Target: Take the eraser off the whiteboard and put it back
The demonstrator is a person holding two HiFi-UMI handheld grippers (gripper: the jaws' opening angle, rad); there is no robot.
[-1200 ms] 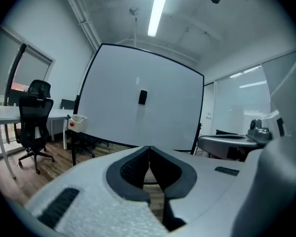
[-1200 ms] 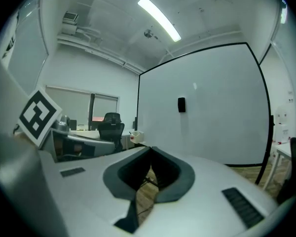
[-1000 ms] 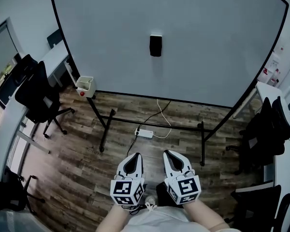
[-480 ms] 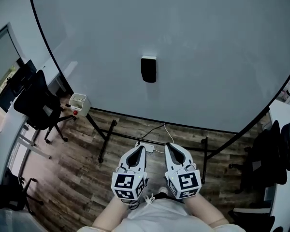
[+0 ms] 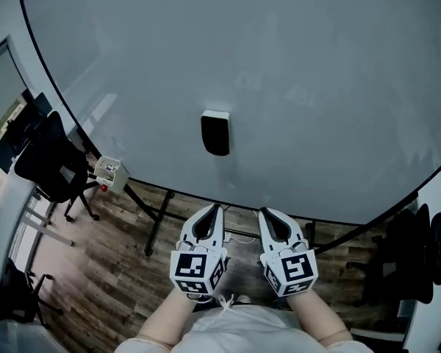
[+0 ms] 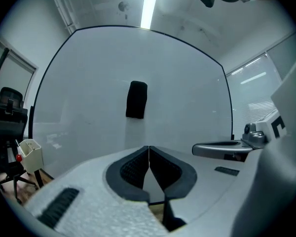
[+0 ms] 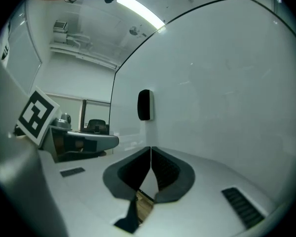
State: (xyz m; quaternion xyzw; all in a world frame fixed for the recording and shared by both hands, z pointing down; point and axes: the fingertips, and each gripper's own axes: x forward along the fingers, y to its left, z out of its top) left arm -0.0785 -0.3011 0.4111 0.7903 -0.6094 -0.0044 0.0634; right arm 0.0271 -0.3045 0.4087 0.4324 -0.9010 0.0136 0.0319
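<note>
Two empty grippers, jaws pressed together: left gripper point(image 5: 215, 208), right gripper point(image 5: 264, 212). Off the left gripper's left hangs a small white open box point(image 5: 108, 171), contents unseen. Ahead, above both tips, the black rectangular eraser point(image 5: 215, 133) sits on the white whiteboard point(image 5: 331, 87), long axis vertical.

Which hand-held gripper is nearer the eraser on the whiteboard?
Left. The left hand-held gripper points almost straight at the eraser, short of it and not touching. The right hand-held gripper is alongside the left one, offset to the eraser's right.

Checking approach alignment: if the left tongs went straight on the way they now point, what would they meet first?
Probably the whiteboard, at or just below the black eraser. Nothing else shows in between, but depth makes the exact spot uncertain.
</note>
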